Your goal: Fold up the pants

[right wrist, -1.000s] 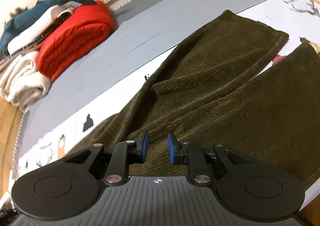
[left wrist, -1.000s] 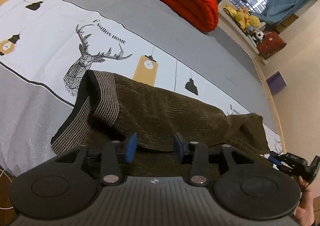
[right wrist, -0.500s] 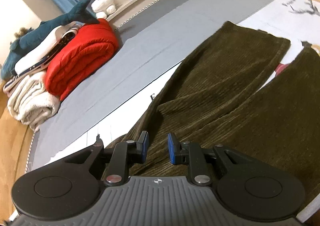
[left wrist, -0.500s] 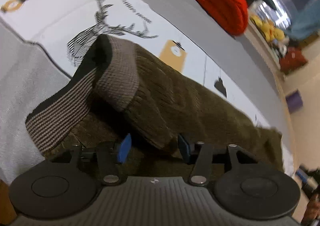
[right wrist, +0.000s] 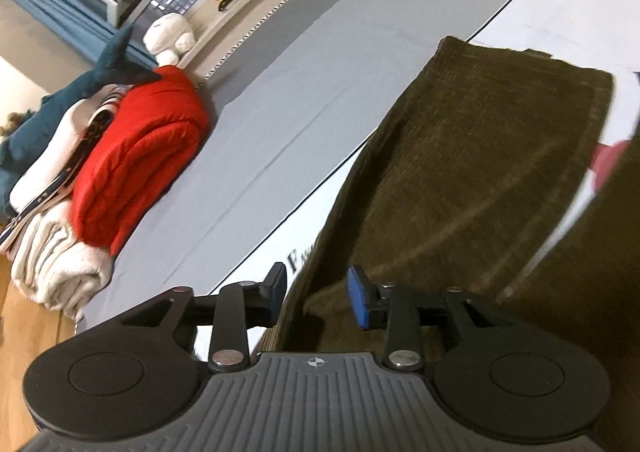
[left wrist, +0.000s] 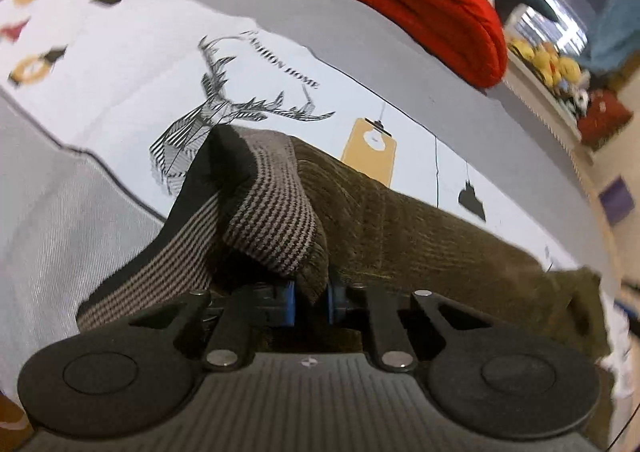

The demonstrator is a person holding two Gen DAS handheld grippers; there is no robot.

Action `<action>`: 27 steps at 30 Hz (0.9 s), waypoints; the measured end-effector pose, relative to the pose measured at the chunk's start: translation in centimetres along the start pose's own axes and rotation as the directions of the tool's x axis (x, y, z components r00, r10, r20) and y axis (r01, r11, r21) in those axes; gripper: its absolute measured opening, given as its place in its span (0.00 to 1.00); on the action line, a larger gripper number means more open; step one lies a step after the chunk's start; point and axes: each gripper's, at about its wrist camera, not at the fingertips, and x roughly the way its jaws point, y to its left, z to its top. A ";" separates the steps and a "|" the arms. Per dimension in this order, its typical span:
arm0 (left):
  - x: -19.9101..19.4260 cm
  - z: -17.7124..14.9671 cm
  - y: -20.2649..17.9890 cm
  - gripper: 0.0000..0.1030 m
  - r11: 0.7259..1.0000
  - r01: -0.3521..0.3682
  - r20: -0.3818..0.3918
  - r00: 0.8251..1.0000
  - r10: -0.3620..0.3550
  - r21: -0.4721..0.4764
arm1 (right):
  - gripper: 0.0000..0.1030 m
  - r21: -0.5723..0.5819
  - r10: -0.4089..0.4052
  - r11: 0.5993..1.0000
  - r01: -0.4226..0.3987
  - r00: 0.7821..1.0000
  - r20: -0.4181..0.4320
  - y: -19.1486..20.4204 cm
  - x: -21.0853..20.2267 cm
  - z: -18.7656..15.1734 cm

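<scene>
Left tool (left wrist: 311, 302) is closing on the pants (left wrist: 420, 236) waistband fold; right tool (right wrist: 316, 298), opening, straddles the leg's edge, which runs away along the bed (right wrist: 280, 100).

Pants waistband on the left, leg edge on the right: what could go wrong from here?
The left gripper is closing on only a small fold of the pants beside the striped waistband, so it may slip when lifted. The right gripper is opening astride the leg edge; it could close on the bedsheet too.
</scene>
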 end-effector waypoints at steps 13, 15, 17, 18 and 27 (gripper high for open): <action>0.8 0.5 -0.6 0.15 0.997 -0.007 -0.017 1.000 0.008 0.081 | 0.44 -0.034 -0.089 0.996 0.088 0.995 -0.039 0.4 9.4 2.2; 0.8 0.6 -0.5 0.15 0.997 -0.003 -0.021 1.000 0.004 0.077 | 0.44 -0.040 -0.096 0.995 0.095 0.994 -0.049 0.4 10.1 2.0; 0.8 0.6 -0.5 0.15 0.997 0.000 -0.023 1.000 0.002 0.078 | 0.44 -0.059 -0.105 0.993 0.102 0.993 -0.055 0.7 10.6 1.7; 0.7 0.6 -0.5 0.15 0.997 0.001 -0.023 1.000 0.001 0.080 | 0.44 -0.070 -0.110 0.992 0.106 0.992 -0.055 0.9 10.8 1.6; -0.1 0.8 -0.9 0.15 0.997 -0.004 -0.004 1.000 0.004 0.083 | 0.06 -0.182 -0.131 0.975 0.129 0.991 0.001 2.2 9.9 1.0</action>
